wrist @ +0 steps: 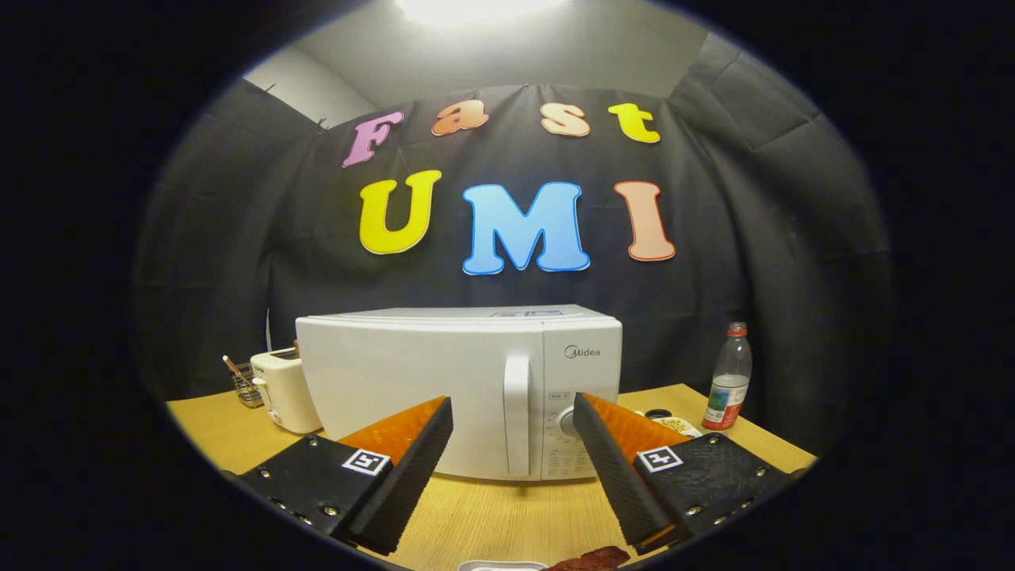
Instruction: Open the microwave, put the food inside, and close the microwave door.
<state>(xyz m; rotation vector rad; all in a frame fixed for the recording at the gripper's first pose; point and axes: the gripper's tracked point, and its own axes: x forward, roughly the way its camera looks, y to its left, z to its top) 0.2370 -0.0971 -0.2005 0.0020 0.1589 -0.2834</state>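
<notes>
Toaster (pixel 284 388) stands left of the white microwave (pixel 420 388), door closed. Opening step not yet begun. Gripper (pixel 513 424) spread wide, holding nothing, handle (pixel 516 412) beyond its fingers; next move, in my judgement, is hooking it. Food (pixel 591 559) lies nearest the camera. "Midea" legible (bottle (pixel 730 377) label unreadable).

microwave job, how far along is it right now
Nothing looks done yet: the microwave door is closed. In hand: the gripper is open and empty, its fingers either side of the door handle but short of it. Left: pull the door open, load the food lying on the table below the fingers, then close up.
</notes>
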